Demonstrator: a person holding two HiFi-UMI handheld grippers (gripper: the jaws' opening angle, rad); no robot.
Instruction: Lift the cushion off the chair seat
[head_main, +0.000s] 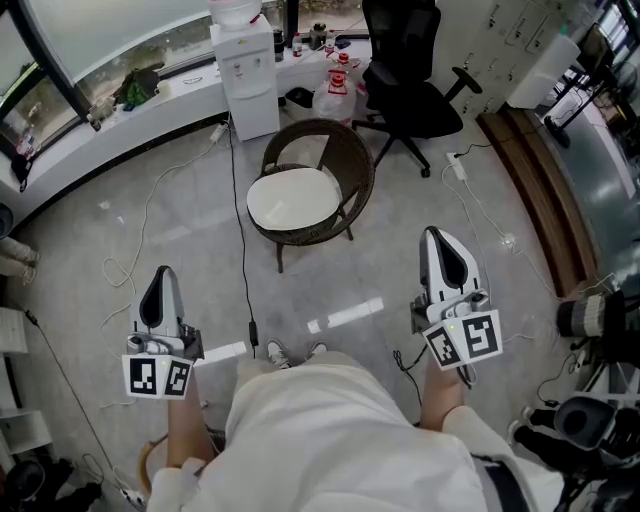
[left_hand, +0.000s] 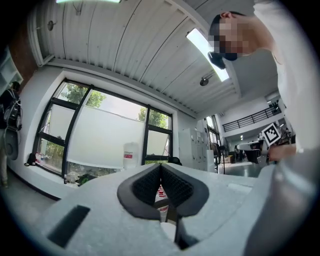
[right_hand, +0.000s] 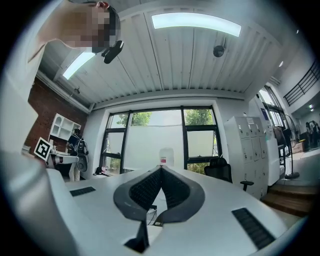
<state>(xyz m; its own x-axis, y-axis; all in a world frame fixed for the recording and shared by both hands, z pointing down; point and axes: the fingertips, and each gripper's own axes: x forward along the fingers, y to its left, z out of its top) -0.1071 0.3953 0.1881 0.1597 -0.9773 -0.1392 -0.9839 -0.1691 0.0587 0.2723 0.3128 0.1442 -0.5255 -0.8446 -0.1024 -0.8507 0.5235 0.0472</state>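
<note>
A round white cushion (head_main: 293, 198) lies on the seat of a brown wicker chair (head_main: 352, 160), which stands on the grey floor ahead of me in the head view. My left gripper (head_main: 162, 275) is held low at the left, well short of the chair, and is shut with nothing in it. My right gripper (head_main: 436, 240) is held at the right, also apart from the chair and shut on nothing. In the left gripper view the pads (left_hand: 150, 186) meet at their tips. The right gripper view shows its pads (right_hand: 148, 189) closed together too. Both point roughly level toward the windows.
A black office chair (head_main: 405, 90) and a white water dispenser (head_main: 245, 75) stand behind the wicker chair. Cables (head_main: 241, 235) run across the floor. A wooden step (head_main: 535, 190) lies to the right, and camera gear (head_main: 592, 322) sits at the right edge.
</note>
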